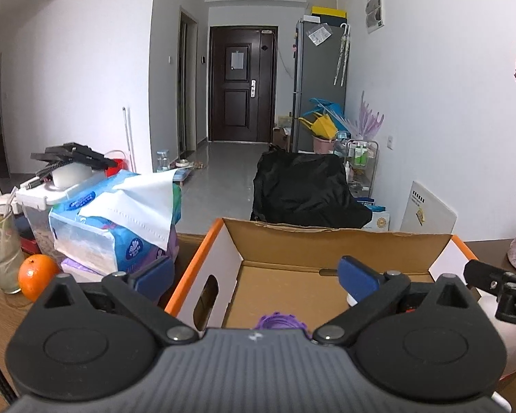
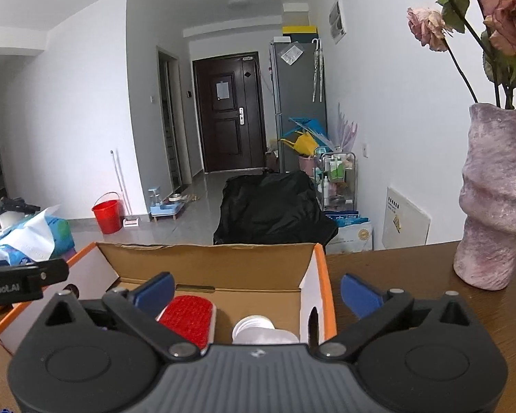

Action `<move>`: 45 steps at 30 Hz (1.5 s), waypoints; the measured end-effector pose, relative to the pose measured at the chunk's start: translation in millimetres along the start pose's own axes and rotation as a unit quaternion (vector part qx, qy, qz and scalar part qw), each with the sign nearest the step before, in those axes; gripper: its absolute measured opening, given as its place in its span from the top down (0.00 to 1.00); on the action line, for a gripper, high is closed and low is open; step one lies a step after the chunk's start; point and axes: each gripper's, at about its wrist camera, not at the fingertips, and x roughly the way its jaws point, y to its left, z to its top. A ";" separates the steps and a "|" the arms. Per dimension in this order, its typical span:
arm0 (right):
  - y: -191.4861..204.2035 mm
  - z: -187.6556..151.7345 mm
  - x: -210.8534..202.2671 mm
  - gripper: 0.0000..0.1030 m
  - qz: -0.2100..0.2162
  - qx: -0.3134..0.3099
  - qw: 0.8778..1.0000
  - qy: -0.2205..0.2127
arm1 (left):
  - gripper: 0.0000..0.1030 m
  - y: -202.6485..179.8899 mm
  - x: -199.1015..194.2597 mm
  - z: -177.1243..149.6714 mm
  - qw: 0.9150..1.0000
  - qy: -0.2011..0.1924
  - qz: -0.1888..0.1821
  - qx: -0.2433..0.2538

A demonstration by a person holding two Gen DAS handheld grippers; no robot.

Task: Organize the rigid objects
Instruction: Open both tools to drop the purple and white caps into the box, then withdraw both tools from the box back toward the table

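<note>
Both your tongs — left tongs (image 1: 256, 277), right tongs (image 2: 256, 290) — hang spread and empty over the cardboard box (image 2: 210, 265), where red brush (image 2: 189, 316) and white bottle (image 2: 258, 330) already lie collected.

We see an orange (image 1: 36, 276) on the brown table (image 2: 412, 275), just beside a glass (image 1: 0, 251) with a straw. Behind them sits a blue pack of tissues (image 1: 120, 220) with one white sheet sticking out. A pink vase (image 2: 495, 199) with dried roses (image 2: 426, 27) stands on the table by the wall. Past the table we see a black bag (image 1: 306, 189), a red bucket (image 2: 107, 211), a grey fridge (image 1: 318, 79) and a dark door (image 1: 242, 82).
</note>
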 end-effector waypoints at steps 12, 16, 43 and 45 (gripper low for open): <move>-2.2 -3.2 -7.4 0.00 0.007 0.000 1.000 -0.006 | 0.00 1.8 -5.7 -2.5 1.000 0.005 -0.010 -0.012; -1.6 -5.2 -16.6 0.00 0.013 -0.001 1.000 -0.015 | 0.00 1.7 -15.2 -5.0 1.000 0.001 -0.013 -0.010; 2.8 -53.0 -127.4 0.00 0.024 -0.019 0.997 -0.070 | 0.00 33.3 -105.5 -48.7 0.999 -0.014 0.008 -0.031; 3.6 -57.7 -133.8 0.00 0.025 -0.020 0.997 -0.066 | 0.00 35.0 -111.5 -53.2 0.999 -0.010 0.009 -0.030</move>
